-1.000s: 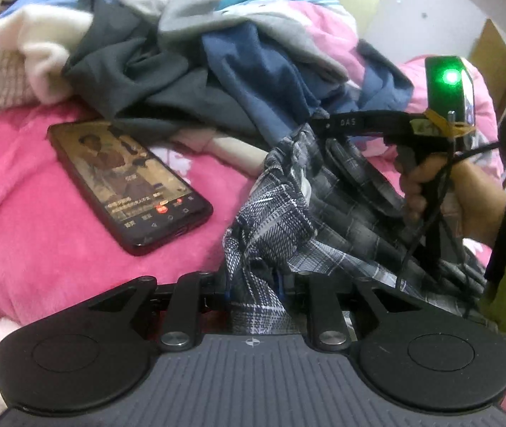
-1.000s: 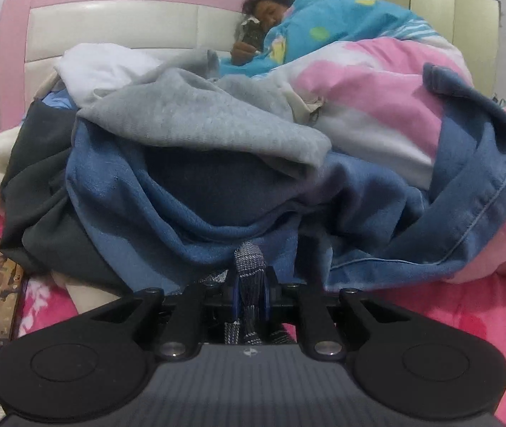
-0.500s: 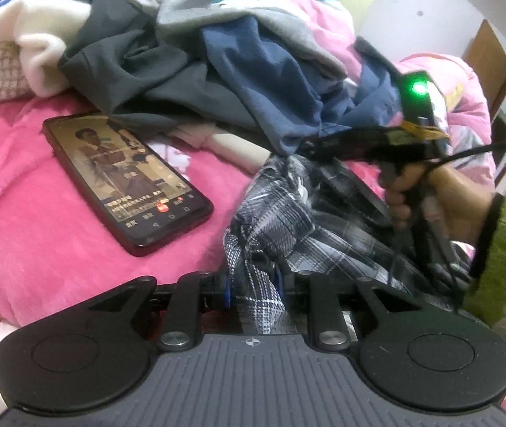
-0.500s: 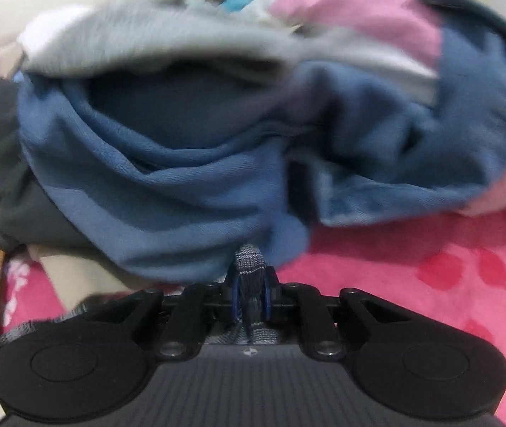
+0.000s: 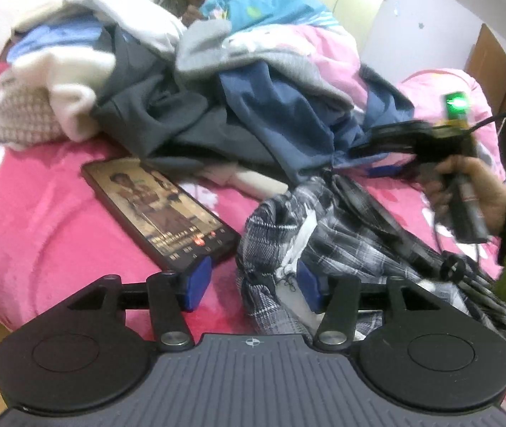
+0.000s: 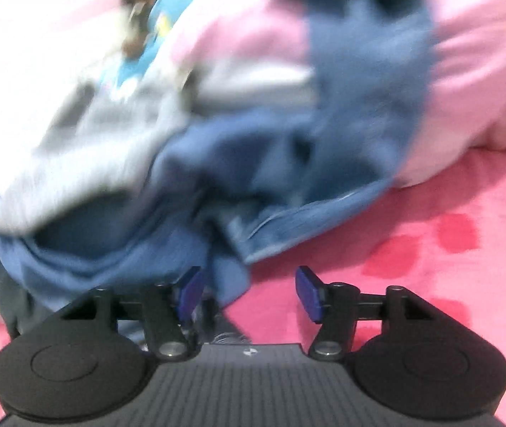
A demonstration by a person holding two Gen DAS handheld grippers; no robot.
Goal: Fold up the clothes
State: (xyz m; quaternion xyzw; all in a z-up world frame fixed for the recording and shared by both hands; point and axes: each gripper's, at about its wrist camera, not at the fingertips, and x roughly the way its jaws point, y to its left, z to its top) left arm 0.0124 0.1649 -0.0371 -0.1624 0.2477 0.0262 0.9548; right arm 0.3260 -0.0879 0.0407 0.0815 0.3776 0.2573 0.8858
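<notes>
Now both sets of jaws have just sprung apart. No basket or bin in shot, only the pink bed (image 5: 50,220) carrying everything. The left gripper (image 5: 251,283) stands spread, its blue pads (image 5: 196,283) clear of each other, and the plaid shirt (image 5: 327,227) lies crumpled on the bedspread with its near edge slumped in the gap, close against the right-hand pad but not pinched. A phone (image 5: 160,213) with a lit screen lies flat just left of the shirt, its near corner beside the left pad.

Over on the right, the right gripper (image 6: 251,290) is wide too, nothing between its pads, bare pink cover below the gap. The blue garment (image 6: 224,192) droops toward its left finger; the picture is blurred, so contact is hard to call. From the left view, that right gripper (image 5: 363,151) sits in a hand (image 5: 466,192) with a green cuff, above the far end of the shirt, in front of the heap of clothes (image 5: 188,106). A person lies under a blue blanket (image 5: 267,3) behind the heap.
</notes>
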